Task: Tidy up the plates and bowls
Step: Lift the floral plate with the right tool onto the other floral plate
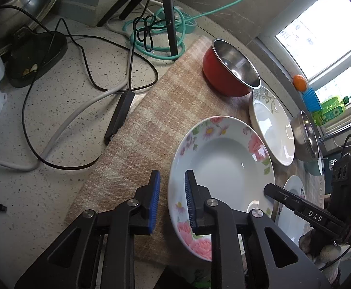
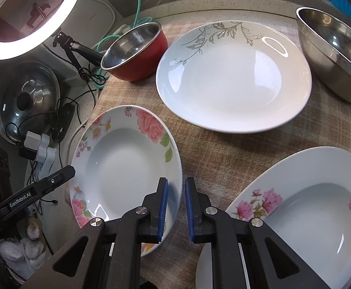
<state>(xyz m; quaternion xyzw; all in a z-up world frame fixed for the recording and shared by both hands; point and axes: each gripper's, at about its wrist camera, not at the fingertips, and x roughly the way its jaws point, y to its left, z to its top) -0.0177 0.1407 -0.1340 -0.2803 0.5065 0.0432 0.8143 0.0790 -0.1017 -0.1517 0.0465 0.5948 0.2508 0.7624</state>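
A deep plate with pink roses (image 1: 223, 168) (image 2: 127, 163) lies on the checked cloth (image 1: 151, 120). My left gripper (image 1: 172, 175) straddles its left rim with narrow jaws: one blue pad is over the plate, the other is outside, and a strip of cloth shows between that pad and the rim. My right gripper (image 2: 176, 180) is closed on the opposite rim. A leaf-patterned plate (image 2: 233, 79), a pink-flower plate (image 2: 307, 204), a red bowl (image 2: 151, 60) and a steel bowl (image 2: 332, 55) sit around it.
Black, grey and green cables (image 1: 79, 110) and a tripod leg (image 1: 170, 19) cover the counter left of the cloth. A pot lid (image 2: 28, 101) and a lit ring light (image 2: 30, 12) are on the far left. An orange (image 1: 299, 82) sits on the window sill.
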